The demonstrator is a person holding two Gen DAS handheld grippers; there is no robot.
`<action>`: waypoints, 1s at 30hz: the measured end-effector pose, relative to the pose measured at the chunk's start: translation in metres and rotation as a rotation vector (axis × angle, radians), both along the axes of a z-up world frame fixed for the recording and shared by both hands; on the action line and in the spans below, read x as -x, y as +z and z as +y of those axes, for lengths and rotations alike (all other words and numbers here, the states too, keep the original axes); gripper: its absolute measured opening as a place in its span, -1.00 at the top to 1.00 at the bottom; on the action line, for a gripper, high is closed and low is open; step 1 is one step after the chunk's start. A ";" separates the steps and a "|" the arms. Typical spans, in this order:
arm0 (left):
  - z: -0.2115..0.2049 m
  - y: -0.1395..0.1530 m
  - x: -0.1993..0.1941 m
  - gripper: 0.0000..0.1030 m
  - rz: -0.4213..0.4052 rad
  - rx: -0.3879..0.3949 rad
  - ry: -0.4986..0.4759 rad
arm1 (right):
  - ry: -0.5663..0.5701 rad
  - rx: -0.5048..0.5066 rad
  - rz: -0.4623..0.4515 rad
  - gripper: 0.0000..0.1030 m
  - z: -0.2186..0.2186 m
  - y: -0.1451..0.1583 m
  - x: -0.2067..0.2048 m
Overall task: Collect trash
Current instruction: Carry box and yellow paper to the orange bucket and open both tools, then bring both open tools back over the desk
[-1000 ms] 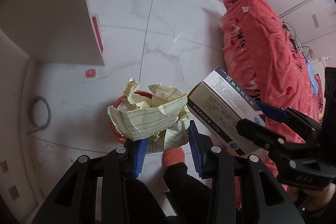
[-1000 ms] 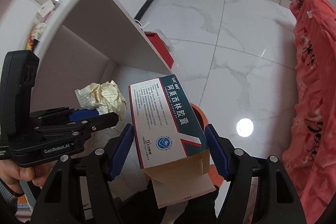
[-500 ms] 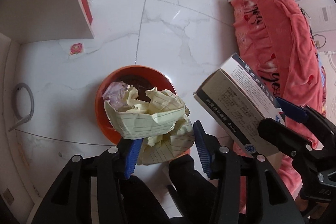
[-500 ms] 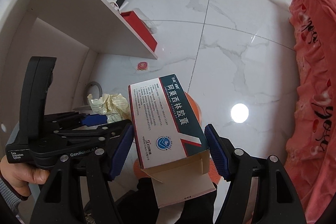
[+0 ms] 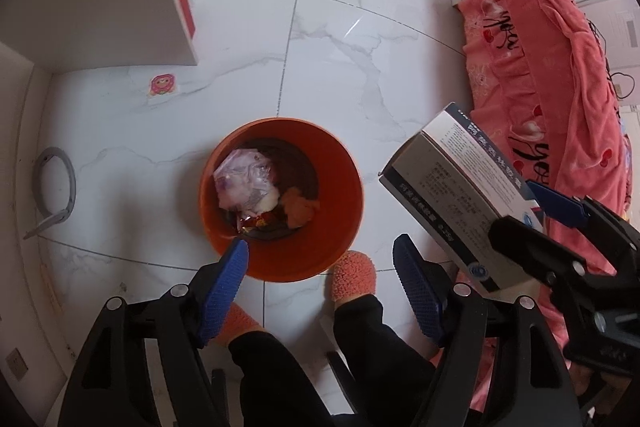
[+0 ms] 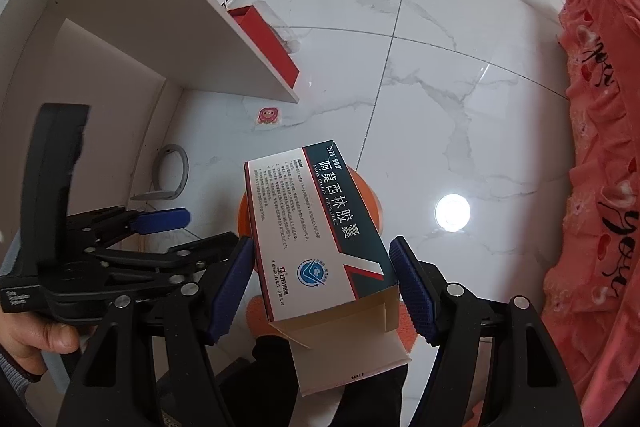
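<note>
Poised above the orange bin point(image 5: 280, 199) on the floor, the left gripper point(image 5: 320, 263) spreads its empty jaws wider while the right gripper point(image 6: 324, 291) clamps an open-flapped medicine box point(image 6: 320, 227) beside it, apparently next to drop.

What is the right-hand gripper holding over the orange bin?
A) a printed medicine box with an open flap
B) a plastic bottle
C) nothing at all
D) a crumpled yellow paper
A: the right gripper has its blue pads against both sides of the medicine box, whose end flap hangs open, above the orange bin.
</note>
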State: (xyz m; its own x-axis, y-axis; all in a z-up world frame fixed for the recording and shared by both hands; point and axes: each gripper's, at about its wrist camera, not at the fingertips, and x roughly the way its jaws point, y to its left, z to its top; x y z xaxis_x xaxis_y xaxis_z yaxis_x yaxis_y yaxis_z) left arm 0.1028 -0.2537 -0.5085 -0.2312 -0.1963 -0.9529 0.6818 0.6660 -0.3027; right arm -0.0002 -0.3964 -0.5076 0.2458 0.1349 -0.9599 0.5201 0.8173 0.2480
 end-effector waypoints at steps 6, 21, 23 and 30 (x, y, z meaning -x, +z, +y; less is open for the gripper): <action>0.017 -0.005 -0.005 -0.46 0.000 -0.041 0.010 | 0.051 -0.020 0.008 -0.37 0.013 -0.009 -0.019; 0.033 0.023 -0.008 -0.46 -0.018 -0.020 0.035 | 0.082 -0.027 0.004 -0.40 0.034 0.016 -0.034; 0.034 0.042 -0.005 -0.46 -0.040 -0.003 0.029 | 0.088 -0.019 -0.012 -0.40 0.035 0.037 -0.031; 0.042 0.118 0.003 -0.46 -0.140 0.054 0.033 | 0.120 0.018 -0.093 -0.43 0.040 0.115 -0.026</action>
State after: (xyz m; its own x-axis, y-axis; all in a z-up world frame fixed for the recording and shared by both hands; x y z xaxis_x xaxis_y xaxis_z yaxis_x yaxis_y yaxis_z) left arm 0.0994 -0.2116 -0.3904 -0.0890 -0.2538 -0.9632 0.6978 0.6742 -0.2421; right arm 0.0258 -0.3561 -0.3930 0.3172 0.1521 -0.9361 0.3934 0.8771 0.2757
